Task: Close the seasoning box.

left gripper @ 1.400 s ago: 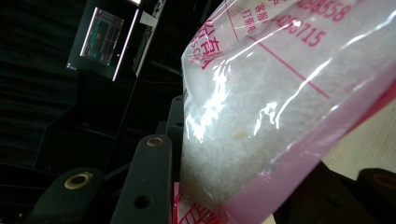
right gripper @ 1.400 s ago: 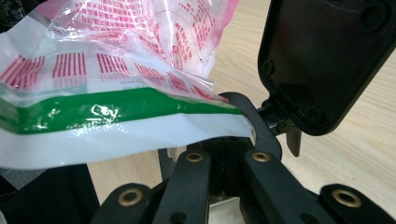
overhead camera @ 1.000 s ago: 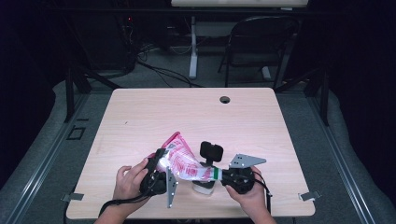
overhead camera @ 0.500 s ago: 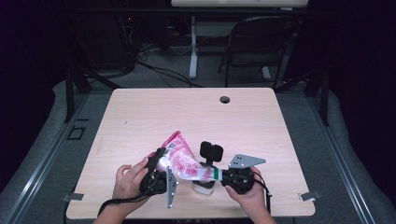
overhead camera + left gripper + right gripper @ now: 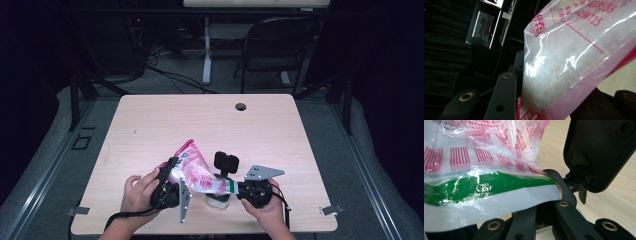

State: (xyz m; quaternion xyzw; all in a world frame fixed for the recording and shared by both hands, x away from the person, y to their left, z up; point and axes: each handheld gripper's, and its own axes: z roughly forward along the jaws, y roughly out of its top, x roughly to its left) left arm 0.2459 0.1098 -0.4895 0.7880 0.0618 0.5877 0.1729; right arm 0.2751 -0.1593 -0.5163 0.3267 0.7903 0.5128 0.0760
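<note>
The plastic bag [image 5: 196,172] hangs between the two hands above the near edge of the table [image 5: 150,125], its pink-printed upper end rising beyond the left tongs [image 5: 170,172] and its green-striped edge reaching across to the right tongs [image 5: 235,186]. The left tongs are partly spread and pinch the bag's thick, filled part, where white grains [image 5: 554,75] bulge against the clear film in the left gripper view. The right tongs are pressed together on the flat white and green seam [image 5: 486,187], seen in the right gripper view. Just under the seam, between the two tongs, sits a small pale container [image 5: 218,200], and a black lid [image 5: 226,162] on a hinge stands up just beyond the right tongs. The work appears to be tipping or opening the bag over that container. To do it well, I would hold the seam grip firm and level, keep the left grip gentle so the thin, glossy, crinkled film does not split, and keep the low corner directly above the container. The loose grains will shift at once when tilted.
</note>
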